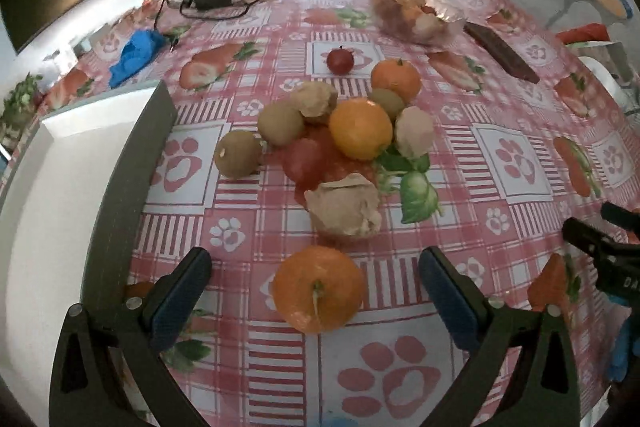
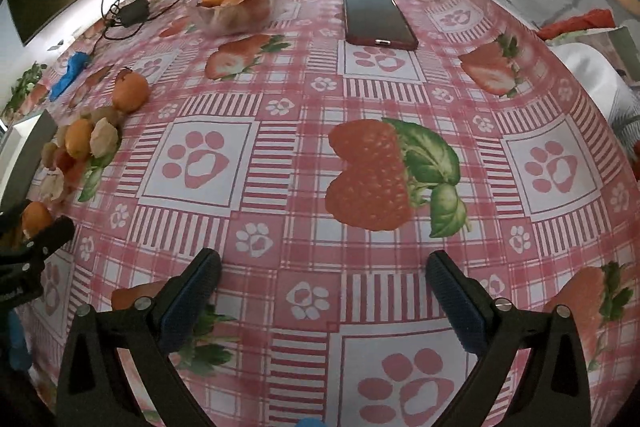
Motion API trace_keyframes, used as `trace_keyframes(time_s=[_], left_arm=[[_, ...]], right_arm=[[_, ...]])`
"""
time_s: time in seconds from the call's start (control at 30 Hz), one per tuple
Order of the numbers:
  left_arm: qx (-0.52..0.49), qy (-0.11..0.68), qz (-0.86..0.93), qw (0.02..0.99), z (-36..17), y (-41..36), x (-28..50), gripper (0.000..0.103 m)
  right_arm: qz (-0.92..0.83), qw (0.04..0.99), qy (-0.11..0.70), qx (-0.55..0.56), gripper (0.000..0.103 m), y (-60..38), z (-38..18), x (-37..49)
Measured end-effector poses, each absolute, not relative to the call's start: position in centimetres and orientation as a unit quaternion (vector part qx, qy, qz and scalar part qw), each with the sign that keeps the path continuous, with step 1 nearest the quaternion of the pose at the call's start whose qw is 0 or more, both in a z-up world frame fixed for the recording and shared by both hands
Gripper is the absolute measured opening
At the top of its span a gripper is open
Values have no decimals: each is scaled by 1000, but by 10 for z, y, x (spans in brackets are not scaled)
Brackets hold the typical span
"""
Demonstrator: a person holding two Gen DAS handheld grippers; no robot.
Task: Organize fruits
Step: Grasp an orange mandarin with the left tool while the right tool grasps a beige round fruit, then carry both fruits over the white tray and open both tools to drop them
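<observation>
Right tongs (image 2: 322, 277) gape over bare tablecloth (image 2: 280, 163); fruit pile (image 2: 84, 143) far left.

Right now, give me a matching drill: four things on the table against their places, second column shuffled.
Things:
1. stemmed orange
2. dark red-edged phone
3. clear plastic fruit bowl
4. crumpled blue cloth

Places:
A. far side of the table, left of the phone
B. between the open left gripper's fingers
C. left part of the table, near the black cable
D. flat on the cloth, far ahead of the open right gripper

Pairs: 1-B, 2-D, 3-A, 4-C
</observation>
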State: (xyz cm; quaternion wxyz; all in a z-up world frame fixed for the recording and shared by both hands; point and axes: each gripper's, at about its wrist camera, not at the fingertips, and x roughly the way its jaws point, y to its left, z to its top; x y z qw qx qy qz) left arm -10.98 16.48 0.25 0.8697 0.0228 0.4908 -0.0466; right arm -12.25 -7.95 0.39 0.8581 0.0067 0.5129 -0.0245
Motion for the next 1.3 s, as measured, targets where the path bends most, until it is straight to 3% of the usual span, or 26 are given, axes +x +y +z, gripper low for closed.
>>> trace_keyframes(time_s=[0.1, 0.17, 0.23, 0.3, 0.5, 0.53, 0.6, 0.7, 0.77, 0.83, 1.03, 1.3], left_arm=[[20, 502, -46, 864, 5, 164, -108, 97], [31, 491, -62, 869, 8, 159, -114, 82], [39, 485, -75, 870, 12, 155, -121, 52], [36, 487, -85, 868, 15, 156, -123, 39], [8, 492, -103, 864, 20, 175, -137, 39], [7, 491, -106, 865, 22, 177, -140, 39], [3, 487, -112, 866, 27, 182, -148, 39], [-10, 481, -124, 868, 35, 191, -160, 39], [-15, 477, -131, 869, 40, 194, -166, 39], [-20, 476, -136, 868, 44, 197, -170, 39], [-38, 462, -146, 874, 65, 212, -182, 39], [-35, 427, -122, 896, 109, 266, -191, 39]], right_arm=[[-9, 851, 523, 39, 103, -75, 9, -116], [15, 856, 514, 59, 103, -64, 19, -113], [31, 860, 506, 51, 103, -49, 28, -107], [50, 864, 499, 30, 103, -26, 36, -96], [98, 858, 504, -23, 101, 37, 30, -69], [100, 857, 505, -30, 90, 43, 27, -63], [109, 847, 520, -34, 79, 55, 17, -51], [106, 846, 522, -38, 78, 66, 10, -42], [106, 850, 514, -50, 65, 74, 10, -40], [107, 852, 510, -57, 28, 77, 11, -40], [113, 849, 516, -3, 26, 55, 27, -54], [145, 857, 494, 29, 26, 64, 89, -82]])
